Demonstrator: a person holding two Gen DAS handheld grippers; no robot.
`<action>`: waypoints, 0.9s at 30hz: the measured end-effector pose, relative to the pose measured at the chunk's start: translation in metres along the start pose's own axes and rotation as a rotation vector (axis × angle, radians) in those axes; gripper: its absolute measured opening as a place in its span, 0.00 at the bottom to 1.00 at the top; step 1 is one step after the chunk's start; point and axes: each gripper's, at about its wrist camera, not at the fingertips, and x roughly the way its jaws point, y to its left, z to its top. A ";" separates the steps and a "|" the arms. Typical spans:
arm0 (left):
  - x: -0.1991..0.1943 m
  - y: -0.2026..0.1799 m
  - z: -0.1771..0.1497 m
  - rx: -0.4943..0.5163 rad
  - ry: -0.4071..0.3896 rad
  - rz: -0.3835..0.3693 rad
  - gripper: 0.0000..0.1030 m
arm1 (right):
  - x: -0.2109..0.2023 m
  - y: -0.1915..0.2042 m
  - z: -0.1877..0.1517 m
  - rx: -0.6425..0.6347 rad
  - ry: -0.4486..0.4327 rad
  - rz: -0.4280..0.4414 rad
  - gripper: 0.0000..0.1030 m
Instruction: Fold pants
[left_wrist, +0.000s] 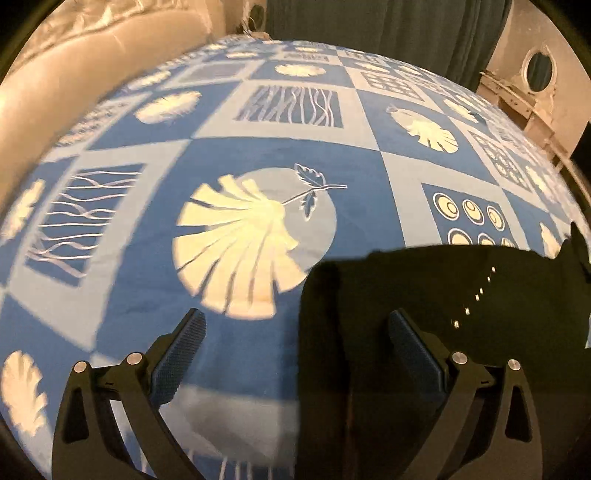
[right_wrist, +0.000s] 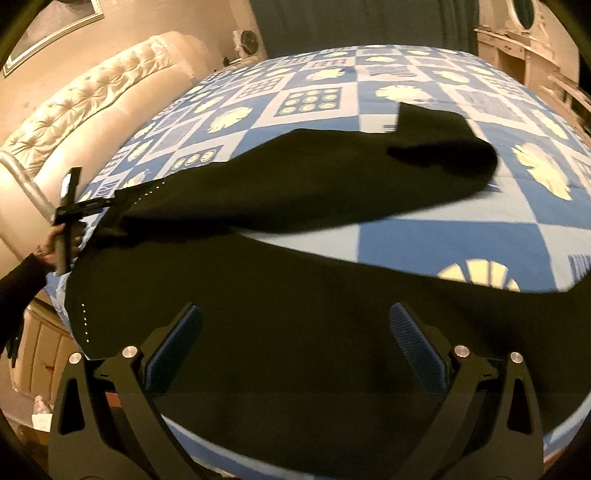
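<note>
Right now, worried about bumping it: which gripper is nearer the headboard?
Left. The left gripper sits at the pants' corner toward the headboard; the right gripper hovers over the pants, farther out.

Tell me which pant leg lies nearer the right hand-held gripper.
The front leg, spread directly under the right hand-held gripper; the other leg stretches across the bedspread beyond it.

I see the pants (right_wrist: 295, 295) spread on the bedspread (right_wrist: 424, 229), one leg reaching toward the far right. My right gripper (right_wrist: 295, 336) hangs over their near part; my left gripper (right_wrist: 107, 218) sits at their left edge. The headboard (right_wrist: 92, 110) stands far left, a dresser (right_wrist: 535, 55) behind right
</note>
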 end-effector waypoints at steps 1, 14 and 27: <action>0.006 0.000 0.002 0.002 0.013 -0.031 0.95 | 0.004 0.001 0.005 -0.007 0.006 0.017 0.98; 0.010 -0.011 0.004 0.042 0.027 -0.229 0.17 | 0.066 -0.001 0.100 -0.085 0.058 0.217 0.98; 0.022 0.000 0.009 -0.042 0.064 -0.284 0.15 | 0.195 0.011 0.232 -0.538 0.321 0.171 0.98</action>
